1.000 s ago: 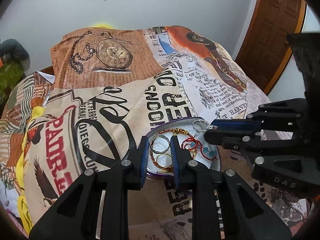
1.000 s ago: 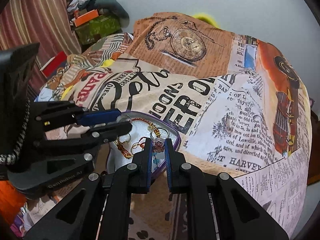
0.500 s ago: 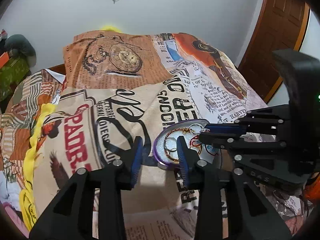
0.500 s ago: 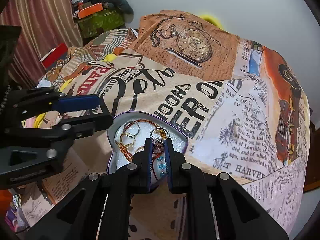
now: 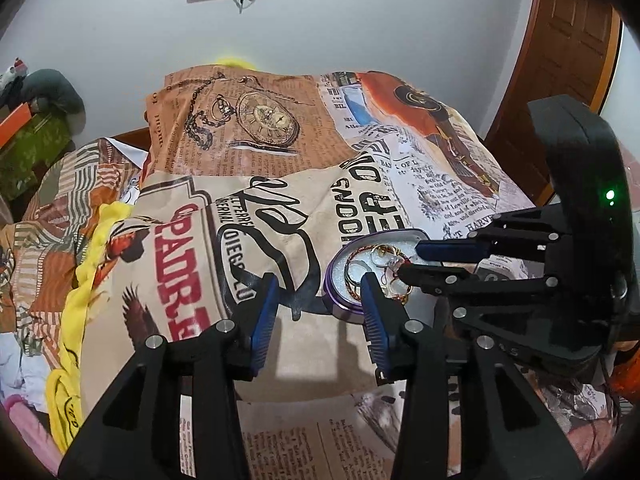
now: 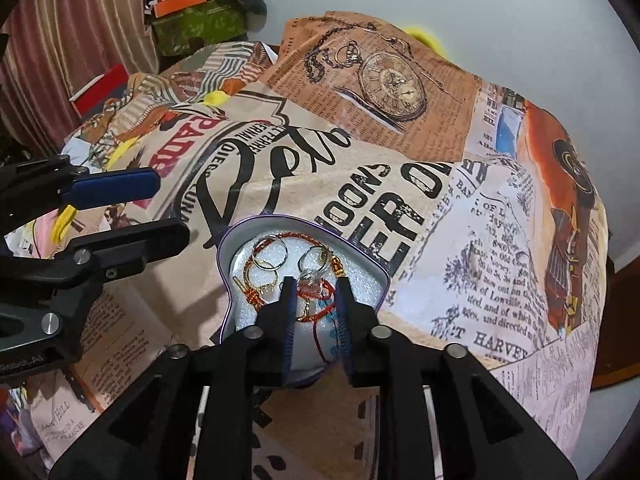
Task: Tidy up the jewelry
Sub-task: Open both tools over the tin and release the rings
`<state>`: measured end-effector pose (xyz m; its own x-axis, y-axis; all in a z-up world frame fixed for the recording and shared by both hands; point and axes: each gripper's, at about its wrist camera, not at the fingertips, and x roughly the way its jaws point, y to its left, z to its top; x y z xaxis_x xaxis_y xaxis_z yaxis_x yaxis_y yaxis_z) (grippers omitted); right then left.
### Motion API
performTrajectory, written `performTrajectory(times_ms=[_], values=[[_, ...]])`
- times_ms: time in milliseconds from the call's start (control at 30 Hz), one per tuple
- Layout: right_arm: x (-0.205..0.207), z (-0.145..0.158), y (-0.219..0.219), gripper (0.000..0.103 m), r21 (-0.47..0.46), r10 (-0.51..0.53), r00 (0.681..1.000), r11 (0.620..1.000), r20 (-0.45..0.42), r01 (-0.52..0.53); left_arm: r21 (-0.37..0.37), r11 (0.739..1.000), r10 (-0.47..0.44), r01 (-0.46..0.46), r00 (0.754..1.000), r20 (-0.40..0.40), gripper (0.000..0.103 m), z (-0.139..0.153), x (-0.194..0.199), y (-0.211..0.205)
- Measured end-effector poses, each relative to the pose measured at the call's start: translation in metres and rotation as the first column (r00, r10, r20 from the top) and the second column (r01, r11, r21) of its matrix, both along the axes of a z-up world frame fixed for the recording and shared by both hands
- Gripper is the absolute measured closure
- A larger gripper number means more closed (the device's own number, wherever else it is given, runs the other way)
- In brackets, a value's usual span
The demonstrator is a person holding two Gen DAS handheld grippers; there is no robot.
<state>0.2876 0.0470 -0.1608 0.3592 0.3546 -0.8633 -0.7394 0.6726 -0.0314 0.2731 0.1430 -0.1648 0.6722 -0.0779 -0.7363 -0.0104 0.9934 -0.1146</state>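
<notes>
A purple-rimmed heart-shaped tin with a white lining lies on the printed bedspread; it also shows in the left wrist view. It holds gold rings, a red beaded bracelet and a silver stone ring. My right gripper is open over the tin, the stone ring lying between its fingertips. In the left wrist view the right gripper reaches in from the right. My left gripper is open and empty, left of the tin.
The bedspread with newspaper and pocket-watch prints covers the bed. Yellow cloth lies at the left edge. Boxes and clutter sit at the back left. A wooden door stands at right.
My right gripper opened and let go of the stone ring into the tin. My left gripper opened wide and drew back left, away from the tin.
</notes>
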Motion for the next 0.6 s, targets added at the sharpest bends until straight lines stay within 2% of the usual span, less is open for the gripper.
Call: performTrajectory(times_ms=[400,600], values=[[-0.026,0.042,-0.027,0.08,0.05,-0.033,0.998,0.998,0.057,0.031,-0.009,1.0,0.002,-0.002,1.0,0.031,0.062,0.025,-0.025,-0.012],[-0.048,0.067,-0.047,0.068,0.079,-0.058,0.99,0.996,0.126,0.048,-0.002,1.0,-0.015,0.015,0.998,0.064,0.059,0.044,-0.042,-0.025]])
